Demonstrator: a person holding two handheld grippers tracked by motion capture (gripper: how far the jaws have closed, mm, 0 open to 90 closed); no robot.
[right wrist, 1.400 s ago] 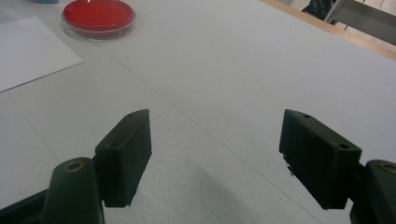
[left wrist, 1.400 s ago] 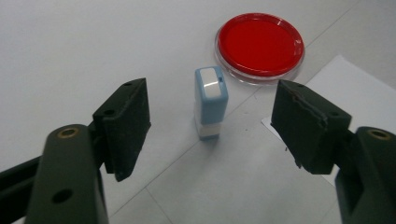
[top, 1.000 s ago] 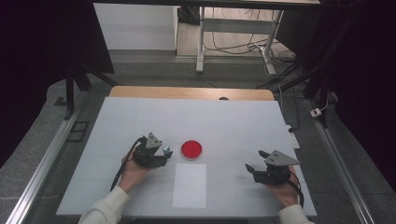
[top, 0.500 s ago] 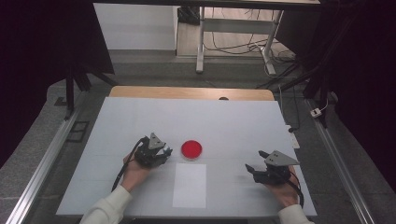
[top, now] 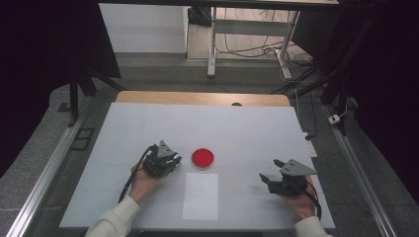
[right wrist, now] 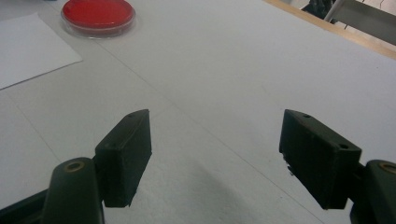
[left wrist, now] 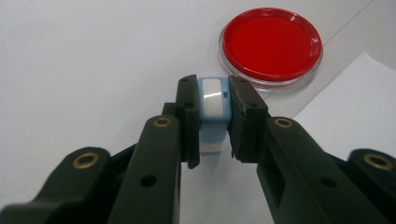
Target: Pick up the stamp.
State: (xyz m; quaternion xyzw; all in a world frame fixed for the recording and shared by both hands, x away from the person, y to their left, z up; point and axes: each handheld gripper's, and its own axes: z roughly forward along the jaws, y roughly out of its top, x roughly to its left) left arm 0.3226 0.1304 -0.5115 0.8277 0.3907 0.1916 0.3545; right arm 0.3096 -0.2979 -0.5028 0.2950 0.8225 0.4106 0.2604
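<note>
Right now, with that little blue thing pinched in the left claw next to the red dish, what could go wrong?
1. The left gripper has just closed on the blue piece, and holds only its sides; it might slip or twist out when lifted.
2. The red dish sits just beyond the jaws, so a forward push could knock it.
3. The paper lies loose beside the left gripper and could get dragged.

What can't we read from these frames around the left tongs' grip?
- Small blue-and-white object: left gripper view, lower part hidden between the left tongs; what it is stays unclear.
- Same object: high view, hidden under the gripper body.
- Red dish: contents unclear.
- White sheet: cut off by the edge.
</note>
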